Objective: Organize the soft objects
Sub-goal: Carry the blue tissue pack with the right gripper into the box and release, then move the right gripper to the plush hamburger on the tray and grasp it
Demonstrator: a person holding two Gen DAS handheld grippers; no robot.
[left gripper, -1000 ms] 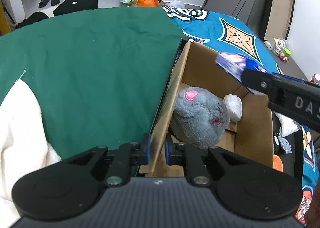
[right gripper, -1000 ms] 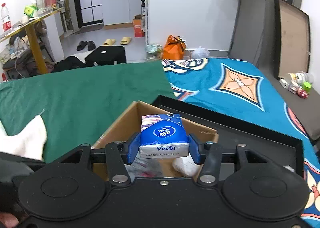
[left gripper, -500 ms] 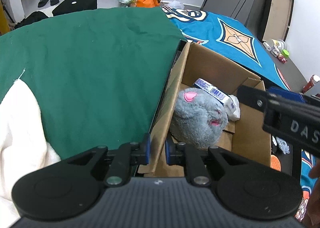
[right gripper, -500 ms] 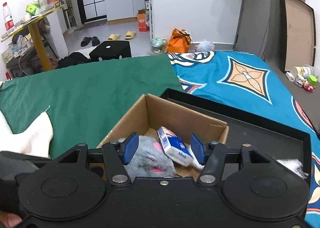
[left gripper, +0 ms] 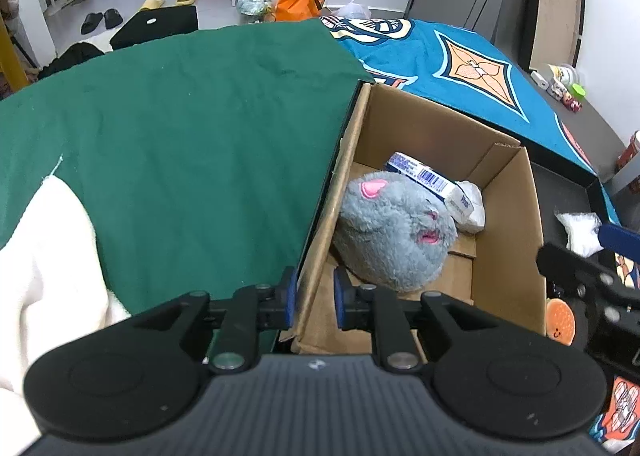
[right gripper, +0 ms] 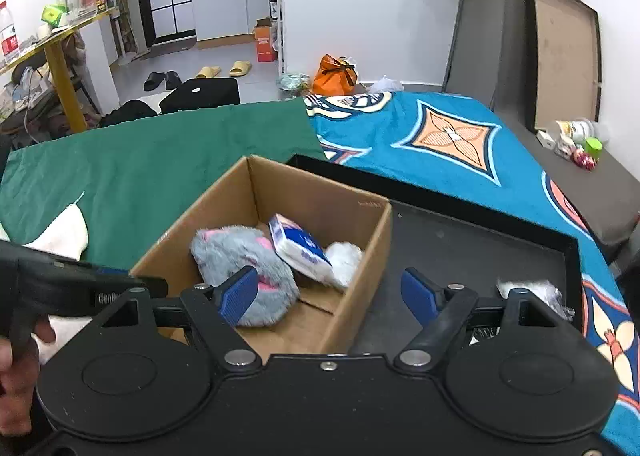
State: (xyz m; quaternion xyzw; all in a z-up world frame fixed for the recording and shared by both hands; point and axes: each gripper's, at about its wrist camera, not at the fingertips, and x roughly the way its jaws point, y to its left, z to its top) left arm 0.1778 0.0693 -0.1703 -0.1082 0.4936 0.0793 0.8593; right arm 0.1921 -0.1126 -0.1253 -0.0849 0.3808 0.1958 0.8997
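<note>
Sorting soft items: cardboard box [right gripper: 360,240] sits at left end of black tray [right gripper: 480,252] on the bed
tissue pack [right gripper: 298,246]: inside box, lying tilted on its side, leaning against plush and white wad; long axis runs from box's far left toward its near right in right wrist view; barcode side up in left wrist view [left gripper: 428,179]
plush toy [left gripper: 392,232]: grey, pink ear and mouth, in near half of box, face toward the box's right wall; touching tissue pack
white wad [right gripper: 344,258]: crumpled soft item in box corner, just beside tissue pack's lower end
left tool [left gripper: 314,298]: blue pads straddle the box's left wall near its near corner; narrow gap, jaws have just been opening slightly; left pad looks against the cardboard, right pad shows a small gap, so no firm clamp
right tool [right gripper: 328,296]: jaws wide apart, have just been opening; nothing between pads; hovers over box's near right wall and tray
clear bag [right gripper: 528,292]: white stuff, on tray right of box, partly behind right tool's finger
green cloth [left gripper: 180,127]: covers bed left of box
white towel [left gripper: 44,268]: on green cloth, near left
blue blanket [right gripper: 440,143]: patterned, beyond tray
</note>
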